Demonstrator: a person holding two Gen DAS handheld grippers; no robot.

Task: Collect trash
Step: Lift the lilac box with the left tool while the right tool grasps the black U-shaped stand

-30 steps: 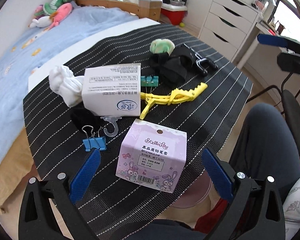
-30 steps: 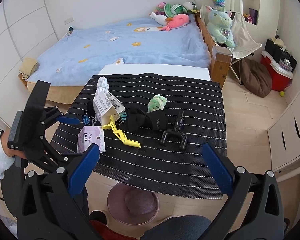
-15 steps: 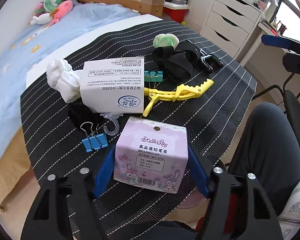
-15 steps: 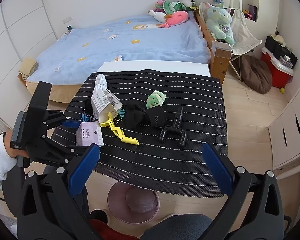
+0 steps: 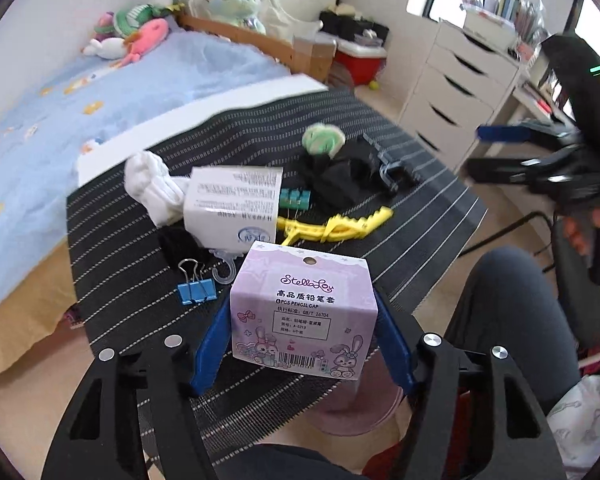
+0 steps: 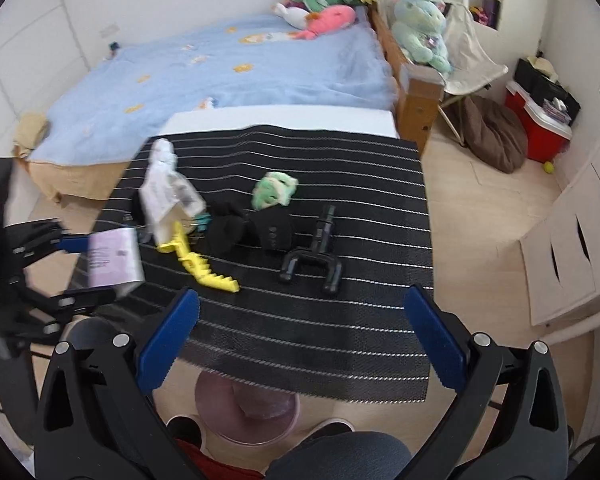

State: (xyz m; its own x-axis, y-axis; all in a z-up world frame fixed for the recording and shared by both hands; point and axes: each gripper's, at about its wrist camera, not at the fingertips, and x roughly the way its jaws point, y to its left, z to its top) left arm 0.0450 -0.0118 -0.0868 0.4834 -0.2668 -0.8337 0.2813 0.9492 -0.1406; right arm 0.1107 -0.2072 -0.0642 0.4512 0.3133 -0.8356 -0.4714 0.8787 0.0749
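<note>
Between the blue pads of the left gripper [image 5: 304, 334] sits the purple pencil-cap box [image 5: 303, 312], pinched from both sides and held at the near edge of the black striped mat [image 5: 420, 216]. Beyond it on the mat lie a blue binder clip [image 5: 196, 290], a white printed box [image 5: 232, 210] leaning against a white cloth bundle [image 5: 150, 188], a yellow hair clip [image 5: 336, 226], a teal clip [image 5: 295, 200], black fabric [image 5: 336, 180], a green plush piece [image 5: 323, 141] and a black U-shaped tool [image 6: 314, 254]. Low at the near side, the right gripper [image 6: 300, 344] has its fingers spread wide with nothing between them, above the pink bin [image 6: 246, 412] standing on the floor under the mat's near edge
</note>
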